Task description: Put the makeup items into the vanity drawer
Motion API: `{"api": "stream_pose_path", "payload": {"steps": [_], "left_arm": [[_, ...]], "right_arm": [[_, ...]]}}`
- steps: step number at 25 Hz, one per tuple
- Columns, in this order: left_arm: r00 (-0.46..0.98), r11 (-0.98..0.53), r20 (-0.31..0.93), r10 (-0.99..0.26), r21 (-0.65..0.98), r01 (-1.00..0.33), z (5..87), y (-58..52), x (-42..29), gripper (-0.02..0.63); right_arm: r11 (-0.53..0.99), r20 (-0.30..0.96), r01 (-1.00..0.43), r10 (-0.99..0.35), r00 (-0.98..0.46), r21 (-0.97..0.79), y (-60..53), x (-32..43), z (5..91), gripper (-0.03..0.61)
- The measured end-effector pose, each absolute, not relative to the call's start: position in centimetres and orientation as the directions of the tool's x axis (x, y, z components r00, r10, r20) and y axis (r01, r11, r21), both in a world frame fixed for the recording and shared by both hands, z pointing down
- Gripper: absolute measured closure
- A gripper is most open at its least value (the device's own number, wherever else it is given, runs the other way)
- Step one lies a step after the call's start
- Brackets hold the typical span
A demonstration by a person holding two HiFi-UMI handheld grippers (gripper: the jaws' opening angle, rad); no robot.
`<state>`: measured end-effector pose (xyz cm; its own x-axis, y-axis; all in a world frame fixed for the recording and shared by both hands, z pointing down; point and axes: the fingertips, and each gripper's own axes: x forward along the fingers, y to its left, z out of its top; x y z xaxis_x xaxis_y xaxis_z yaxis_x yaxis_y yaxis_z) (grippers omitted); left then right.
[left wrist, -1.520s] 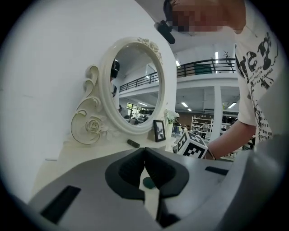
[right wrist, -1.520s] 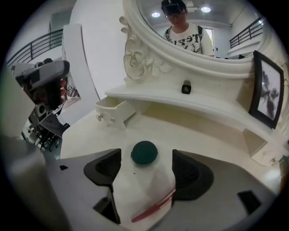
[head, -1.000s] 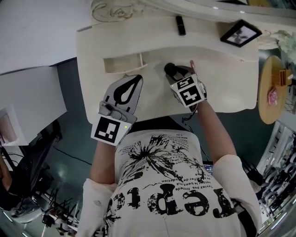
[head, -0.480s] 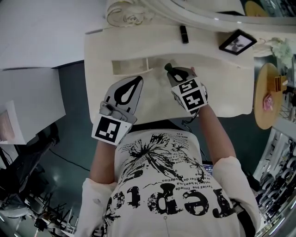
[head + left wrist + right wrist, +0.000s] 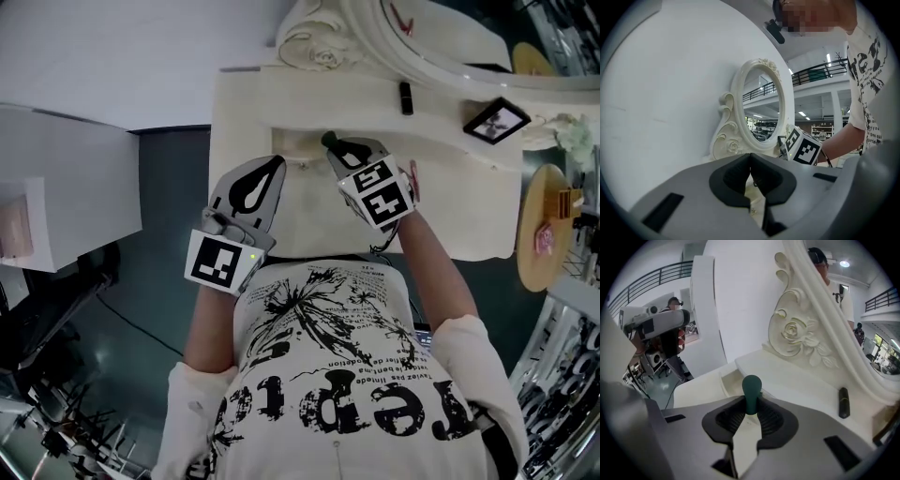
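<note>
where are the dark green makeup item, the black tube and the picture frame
dark green makeup item [image 5: 752, 385]: right gripper view, on its rounded top above the jaws
black tube [image 5: 843, 402]: right gripper view, halfway along its body
picture frame [image 5: 497, 120]: head view, centre of its picture

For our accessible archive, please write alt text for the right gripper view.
The right tool clamps a dark green makeup item with a rounded top, upright, over a cream vanity. A black tube lies on the vanity top at right, below a carved mirror frame.
</note>
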<state>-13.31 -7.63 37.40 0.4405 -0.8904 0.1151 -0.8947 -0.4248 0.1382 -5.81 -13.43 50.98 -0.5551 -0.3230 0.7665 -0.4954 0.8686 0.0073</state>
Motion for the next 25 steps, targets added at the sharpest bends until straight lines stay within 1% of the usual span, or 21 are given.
{"api": "stream_pose_path", "payload": {"steps": [6, 8, 12, 19, 21, 23, 25], "left_arm": [[0.395, -0.38, 0.123, -0.91, 0.128, -0.916, 37.8, -6.7, -17.5, 0.6], [0.391, -0.378, 0.145, -0.909, 0.109, -0.919, 38.3, -6.2, -18.9, 0.6], [0.376, -0.361, 0.12, -0.919, 0.126, -0.924, 38.2, -6.3, -20.5, 0.6], [0.403, -0.389, 0.09, -0.911, 0.135, -0.911, 38.2, -7.1, -21.1, 0.6], [0.416, -0.403, 0.087, -0.905, 0.134, -0.905, 38.3, -7.3, -20.8, 0.6], [0.436, -0.423, 0.106, -0.894, 0.119, -0.898, 38.7, -7.2, -20.4, 0.6], [0.46, -0.451, 0.138, -0.877, 0.096, -0.888, 39.3, -6.9, -19.8, 0.6]], "right_arm": [[0.902, 0.812, -0.432, -0.232, -0.536, -0.028, -12.3, -10.2, 52.8, 0.471], [0.899, 0.825, -0.435, -0.206, -0.527, -0.054, -12.0, -11.2, 53.4, 0.466], [0.876, 0.845, -0.473, -0.181, -0.504, -0.094, -12.1, -12.0, 53.9, 0.457], [0.842, 0.863, -0.528, -0.184, -0.471, -0.109, -12.9, -11.5, 54.3, 0.353], [0.826, 0.853, -0.549, -0.194, -0.484, -0.124, -12.9, -11.1, 54.2, 0.282], [0.809, 0.836, -0.573, -0.222, -0.501, -0.129, -13.0, -10.7, 53.7, 0.256], [0.794, 0.82, -0.592, -0.245, -0.517, -0.137, -12.8, -10.2, 53.0, 0.253]]}}
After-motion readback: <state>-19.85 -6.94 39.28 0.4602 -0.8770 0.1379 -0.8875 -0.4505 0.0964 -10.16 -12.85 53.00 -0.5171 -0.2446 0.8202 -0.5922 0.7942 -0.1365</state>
